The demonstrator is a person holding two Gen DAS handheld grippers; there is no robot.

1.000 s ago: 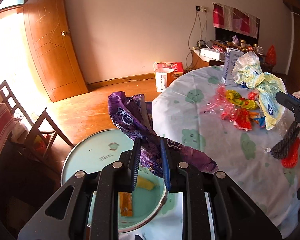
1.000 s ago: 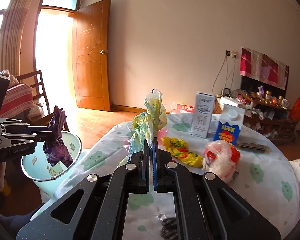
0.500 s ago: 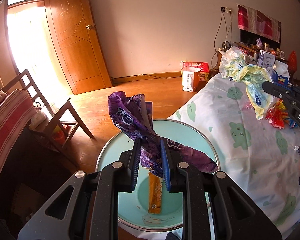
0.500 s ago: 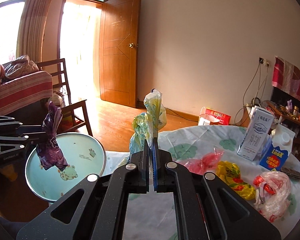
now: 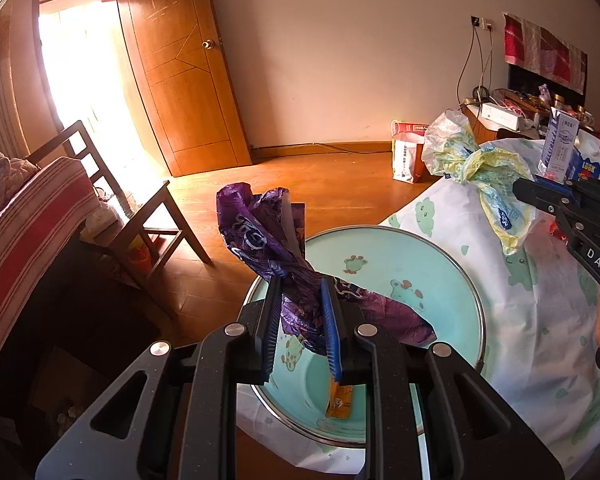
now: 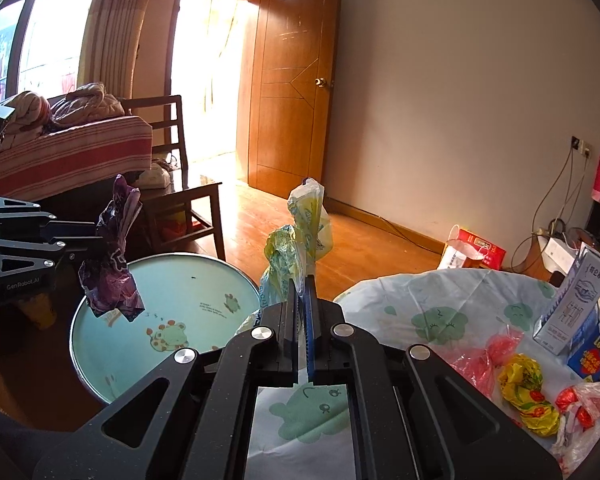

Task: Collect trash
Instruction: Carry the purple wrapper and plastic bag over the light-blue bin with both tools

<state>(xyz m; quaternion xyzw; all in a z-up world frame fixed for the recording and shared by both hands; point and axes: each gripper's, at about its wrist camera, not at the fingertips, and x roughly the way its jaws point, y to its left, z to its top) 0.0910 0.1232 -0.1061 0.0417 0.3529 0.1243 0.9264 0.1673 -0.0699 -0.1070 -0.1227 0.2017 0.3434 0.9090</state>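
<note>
The left hand-held gripper [image 5: 300, 312] was clenched on a crumpled purple wrapper [image 5: 260, 236], its pads pinching the twisted middle while both ends flared free. The wrapper hung directly above the pale green basin [image 5: 420, 264], in whose bottom an orange packet [image 5: 339, 398] already lay. Thin, crinkly film like this looked almost weightless and limp; it would likely cling to the pads or drift on release, so a hold on the bunched waist suited it better than on a loose edge.

The right hand-held gripper [image 6: 302, 292] was clamped fully together on a yellow-green plastic bag [image 6: 300, 236], taken near its knotted neck, with the bag standing above the fingertips near the basin's rim. The bag seemed soft, light and somewhat slippery, so the gathered neck was the safest purchase.

Farther off on the surface [image 6: 420, 292], under its frog-printed cloth, sat more trash: a red bag [image 6: 484, 356], a yellow wrapper [image 6: 526, 392] and a red-and-white bag [image 6: 588, 408], beside a milk carton [image 6: 576, 296].
</note>
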